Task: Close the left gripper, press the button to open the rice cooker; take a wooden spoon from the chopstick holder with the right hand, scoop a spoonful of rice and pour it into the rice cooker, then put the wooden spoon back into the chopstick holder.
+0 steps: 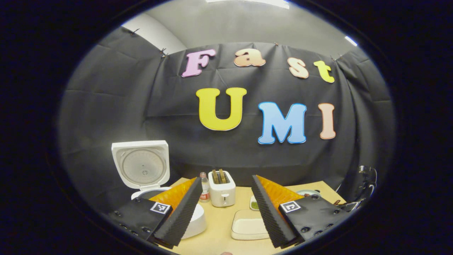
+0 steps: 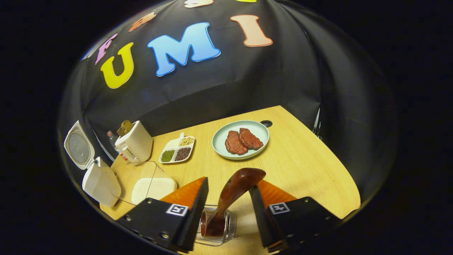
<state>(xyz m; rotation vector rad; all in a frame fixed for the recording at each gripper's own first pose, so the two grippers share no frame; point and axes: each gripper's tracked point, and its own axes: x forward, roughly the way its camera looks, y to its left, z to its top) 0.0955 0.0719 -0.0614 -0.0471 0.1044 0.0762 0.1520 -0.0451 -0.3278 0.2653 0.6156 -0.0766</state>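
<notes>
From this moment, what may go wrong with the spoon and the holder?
1. The wooden spoon stands between the open fingers of the right gripper and leans to one side, so it may slip or twist if it is gripped.
2. The glass holder is small and sits near the table edge; a slanted pull may tip it.
3. The rice cooker lid is open; a wide swing may hit it.

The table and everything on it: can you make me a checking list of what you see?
Surface: wooden table, tidy.
Job's things: rice cooker, lid up; wooden spoon standing in the glass holder.
Clutter: toaster, bottle, beans tray, plate of meat, white lidded box.
Grippers: left gripper open, empty; right gripper open either side of the spoon, not touching.
Cables: nothing seen.
Surroundings: black cloth wall.
</notes>
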